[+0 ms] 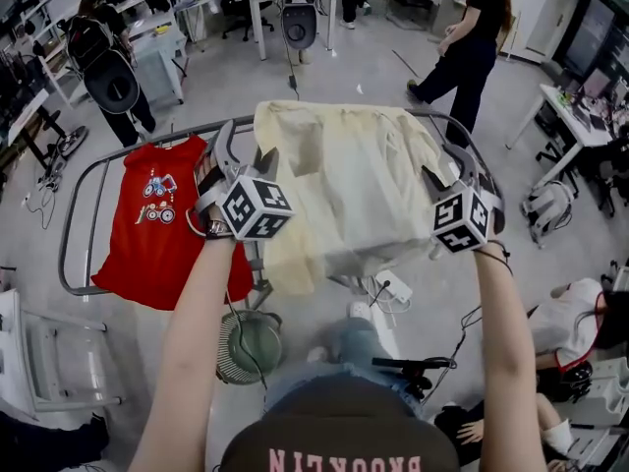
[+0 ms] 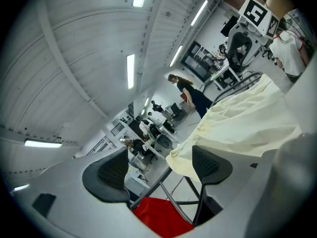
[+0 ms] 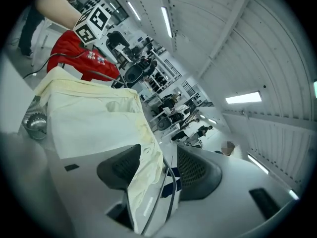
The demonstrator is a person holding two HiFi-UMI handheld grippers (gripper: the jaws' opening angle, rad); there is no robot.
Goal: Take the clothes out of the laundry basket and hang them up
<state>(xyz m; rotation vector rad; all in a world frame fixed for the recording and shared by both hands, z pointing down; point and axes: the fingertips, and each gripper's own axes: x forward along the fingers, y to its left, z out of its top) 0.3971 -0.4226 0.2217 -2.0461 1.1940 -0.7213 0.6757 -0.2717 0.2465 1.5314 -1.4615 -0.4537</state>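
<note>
- While a pale yellow shirt (image 1: 344,185) drapes the clothes rack (image 1: 74,234) mid-frame, the left gripper (image 1: 246,153) sits beside it, fingers released.
- At frame right, the right gripper (image 1: 447,172) straddles its edge, fingers unclenched.

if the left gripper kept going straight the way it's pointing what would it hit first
Most likely the rack's metal rail, which crosses the gap between the left gripper's open jaws. The cream garment's edge lies just beside that line. Depth is hard to judge.
</note>
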